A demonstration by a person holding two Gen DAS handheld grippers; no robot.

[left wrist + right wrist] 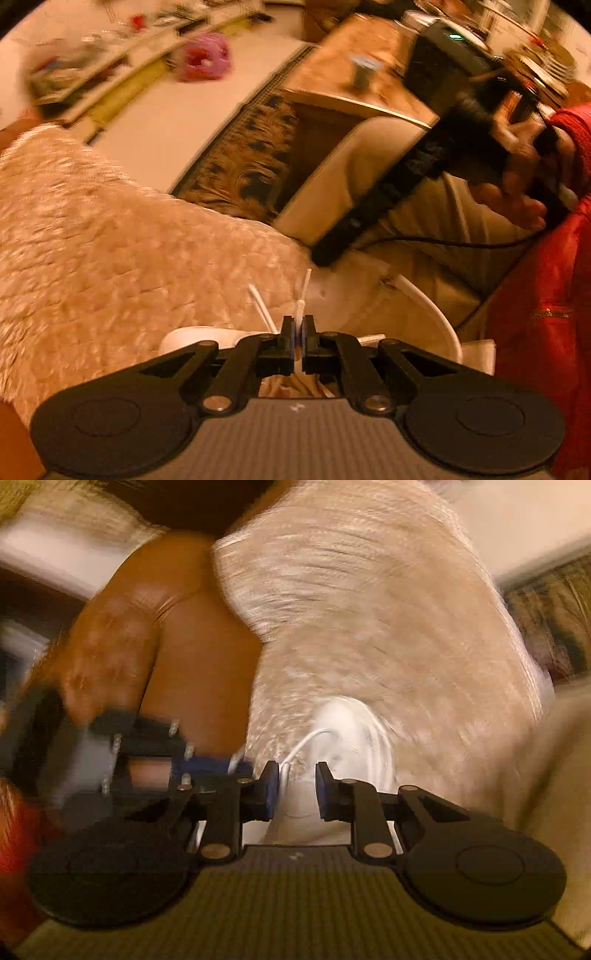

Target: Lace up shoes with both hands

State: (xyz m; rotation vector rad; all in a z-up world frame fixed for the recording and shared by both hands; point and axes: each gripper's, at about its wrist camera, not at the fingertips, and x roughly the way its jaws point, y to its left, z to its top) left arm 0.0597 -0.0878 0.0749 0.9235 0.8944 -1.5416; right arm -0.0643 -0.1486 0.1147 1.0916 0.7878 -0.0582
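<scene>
Left tool [298, 343] pressed together, pinching a white lace end [300, 308] whose stiff tip [307, 278] sticks up past the pads. Right tool [297, 791] spread, nothing pinched; a loop of white lace [301, 746] lying just beside its left pad, not pressed. White shoe [351, 738] low and close ahead of both tools, resting against a fluffy cream blanket [110, 240]; eyelets too blurred to make out. Probably mid-threading, with much of the lacing likely left. Best to keep the left pinch firm and close to the tip, so the lace stays stiff enough to steer into a hole; then bring the right tool squarely round the free strand and close only once the lace sits between both pads, not outside one. Slow, short moves advised, given the blur. Room tight on the shoe's blanket side: pile could snag the tip. Right tool's body [373, 206], a cable [443, 242] and the hand [524, 162] in a red sleeve [569, 129] crowd the other side, near a cream box edge [332, 184]. Open space mostly above the shoe, so lifting clear before crossing over seems safest.
</scene>
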